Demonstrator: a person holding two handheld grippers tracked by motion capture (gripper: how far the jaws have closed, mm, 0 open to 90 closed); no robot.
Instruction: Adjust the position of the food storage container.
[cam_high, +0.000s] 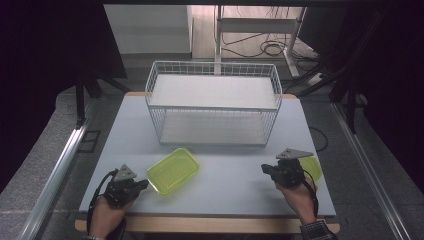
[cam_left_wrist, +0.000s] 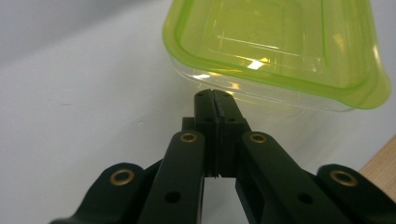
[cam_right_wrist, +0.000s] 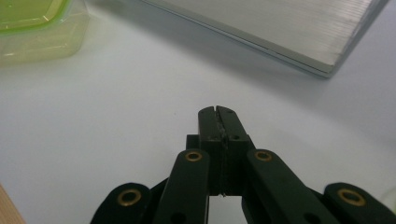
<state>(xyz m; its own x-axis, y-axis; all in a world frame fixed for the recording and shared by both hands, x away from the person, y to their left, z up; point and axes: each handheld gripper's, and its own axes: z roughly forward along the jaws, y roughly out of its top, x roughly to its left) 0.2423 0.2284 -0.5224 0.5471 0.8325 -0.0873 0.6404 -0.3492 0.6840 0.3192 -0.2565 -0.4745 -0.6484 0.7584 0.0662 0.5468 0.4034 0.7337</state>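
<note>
A clear tub with a yellow-green lid (cam_high: 173, 170) lies on the pale grey table (cam_high: 225, 190), left of centre near the front. My left gripper (cam_high: 144, 184) sits just to its left, jaws shut, tips at the tub's near corner. In the left gripper view the shut left gripper (cam_left_wrist: 215, 94) has nothing between its pads, and the tub (cam_left_wrist: 275, 42) rises right behind the tips. My right gripper (cam_high: 266, 169) is at the front right, shut and empty. In the right gripper view the right gripper (cam_right_wrist: 218, 112) hovers over bare table, with the tub (cam_right_wrist: 32, 28) far off.
A white wire basket (cam_high: 215, 100) with a shelf stands at the back middle; its base plate (cam_right_wrist: 289, 32) shows in the right gripper view. A second yellow-green piece (cam_high: 312, 167) lies by the right hand. The table's wooden front edge (cam_high: 210, 224) is close to both hands.
</note>
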